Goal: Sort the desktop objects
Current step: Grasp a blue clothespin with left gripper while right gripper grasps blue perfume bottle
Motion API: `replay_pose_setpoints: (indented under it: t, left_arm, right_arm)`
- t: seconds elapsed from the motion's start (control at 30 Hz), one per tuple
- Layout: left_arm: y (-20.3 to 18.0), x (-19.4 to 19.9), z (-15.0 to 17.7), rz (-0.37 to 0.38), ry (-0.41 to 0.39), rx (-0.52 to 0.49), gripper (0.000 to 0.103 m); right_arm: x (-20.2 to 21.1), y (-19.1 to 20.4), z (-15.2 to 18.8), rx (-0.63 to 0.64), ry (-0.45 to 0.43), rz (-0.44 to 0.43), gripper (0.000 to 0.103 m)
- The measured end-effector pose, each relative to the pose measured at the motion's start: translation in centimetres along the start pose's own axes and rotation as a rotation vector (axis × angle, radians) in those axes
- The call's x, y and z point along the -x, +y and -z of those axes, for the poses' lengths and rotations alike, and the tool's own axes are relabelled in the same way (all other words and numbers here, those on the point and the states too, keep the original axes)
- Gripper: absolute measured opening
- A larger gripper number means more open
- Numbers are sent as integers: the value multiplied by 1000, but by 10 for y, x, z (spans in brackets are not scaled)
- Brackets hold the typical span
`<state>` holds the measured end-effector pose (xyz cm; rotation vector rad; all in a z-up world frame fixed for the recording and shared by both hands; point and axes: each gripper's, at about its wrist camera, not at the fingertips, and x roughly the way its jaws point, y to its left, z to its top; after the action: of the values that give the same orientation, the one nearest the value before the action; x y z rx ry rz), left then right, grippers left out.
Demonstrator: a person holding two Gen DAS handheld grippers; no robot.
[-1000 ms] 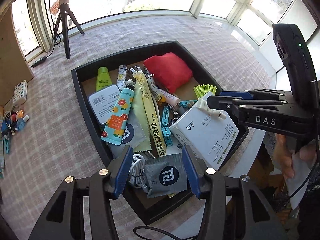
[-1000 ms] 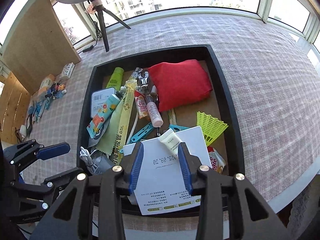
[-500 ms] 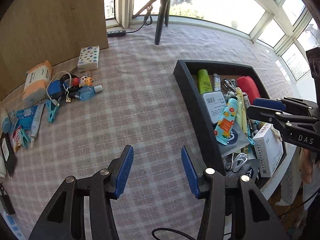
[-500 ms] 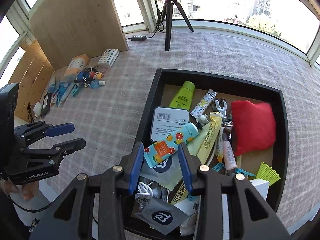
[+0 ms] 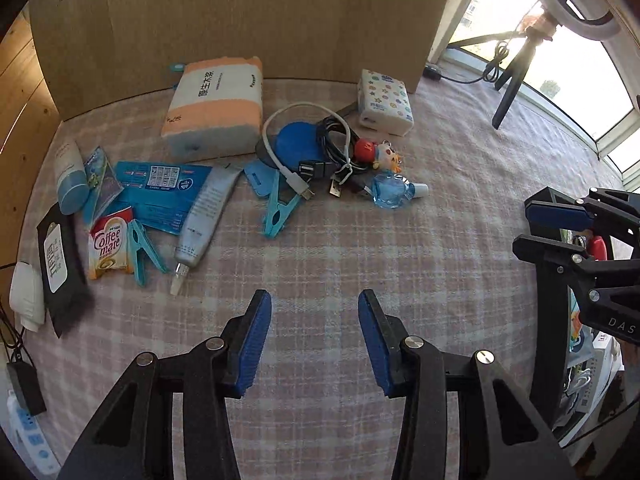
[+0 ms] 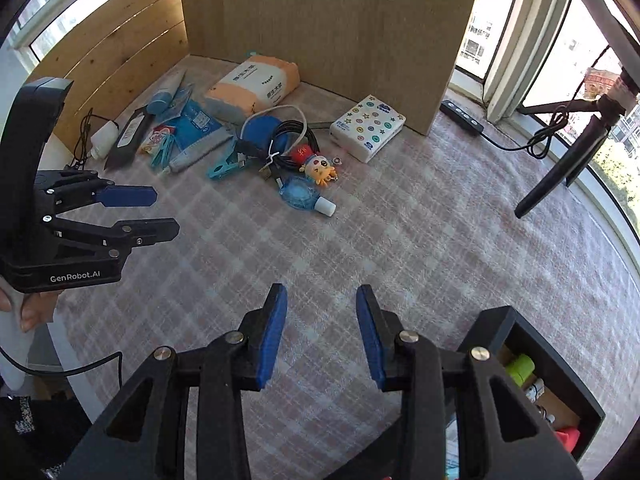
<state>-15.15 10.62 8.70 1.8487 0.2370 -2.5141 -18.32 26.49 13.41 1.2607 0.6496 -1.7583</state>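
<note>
Loose desktop objects lie on the checked cloth: an orange tissue pack (image 5: pixel 214 100), a cable bundle (image 5: pixel 320 148), a doll keychain (image 5: pixel 380 154), a blue sanitiser bottle (image 5: pixel 394 194), teal clips (image 5: pixel 278 208), a silver tube (image 5: pixel 204 216) and a coffee sachet (image 5: pixel 108 248). My left gripper (image 5: pixel 315 304) hangs over bare cloth in front of them, its jaws closing with nothing between them. My right gripper (image 6: pixel 322 294) is open and empty over the cloth, beside the black tray (image 6: pixel 532 360). Each gripper also shows in the other's view: right gripper (image 5: pixel 556 228), left gripper (image 6: pixel 148 212).
A star-patterned tissue pack (image 6: pixel 368 128) sits by the wooden back panel (image 6: pixel 320 20). A tripod (image 6: pixel 560 168) and a power strip (image 6: pixel 462 118) stand near the window. A white charger (image 5: pixel 26 296) lies at the far left edge.
Both grippers have swung left from above the filled tray to above the cloth near the loose pile. The tray now sits at the right edge. The left jaws have narrowed a little.
</note>
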Motion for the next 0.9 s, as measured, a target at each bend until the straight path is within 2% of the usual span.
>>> replay_pose_setpoints:
  t: [0.13, 0.33, 0.67, 0.73, 0.87, 0.9]
  left_arm:
    - [18, -17, -14, -2, 11, 35, 40]
    - [28, -38, -30, -7, 25, 31, 40]
    - [18, -60, -42, -2, 37, -17, 40]
    - [17, -63, -42, -3, 41, -22, 33]
    - [14, -63, -41, -14, 29, -27, 27]
    - [14, -63, -40, -13, 29, -22, 20]
  right_arm:
    - [-36, 4, -28, 57, 43, -22, 36]
    - [-75, 4, -54, 114, 81, -39, 36]
    - [-100, 12, -67, 158, 105, -82, 36]
    - [-103, 17, -68, 180, 110, -67, 36]
    - [-109, 28, -65, 225, 107, -19, 36]
    - [-109, 30, -64, 231, 106, -6, 36]
